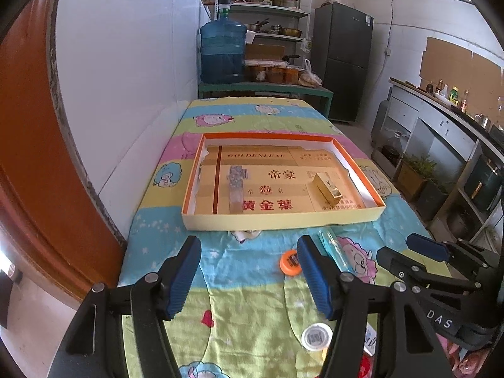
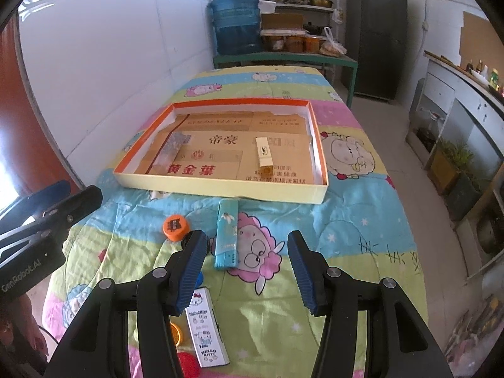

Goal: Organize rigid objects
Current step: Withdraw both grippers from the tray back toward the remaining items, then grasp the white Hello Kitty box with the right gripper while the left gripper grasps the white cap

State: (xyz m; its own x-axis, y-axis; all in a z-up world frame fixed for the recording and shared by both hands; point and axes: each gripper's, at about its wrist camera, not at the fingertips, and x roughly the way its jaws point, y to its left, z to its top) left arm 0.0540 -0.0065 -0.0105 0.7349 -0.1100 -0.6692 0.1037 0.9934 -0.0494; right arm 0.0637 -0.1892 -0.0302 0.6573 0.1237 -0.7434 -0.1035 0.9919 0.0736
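Note:
A shallow orange-rimmed box lid lies on the table. In it lie a gold box and a clear patterned strip. In front of it on the cloth lie a turquoise lighter, an orange cap, a white Hello Kitty lighter and a white cap. My left gripper is open and empty above the cloth. My right gripper is open and empty, just behind the turquoise lighter.
The table wears a cartoon-print cloth. A white wall runs along its left side. A blue water jug, shelves and a dark fridge stand beyond the far end. A counter lines the right. Red and yellow caps lie near the front edge.

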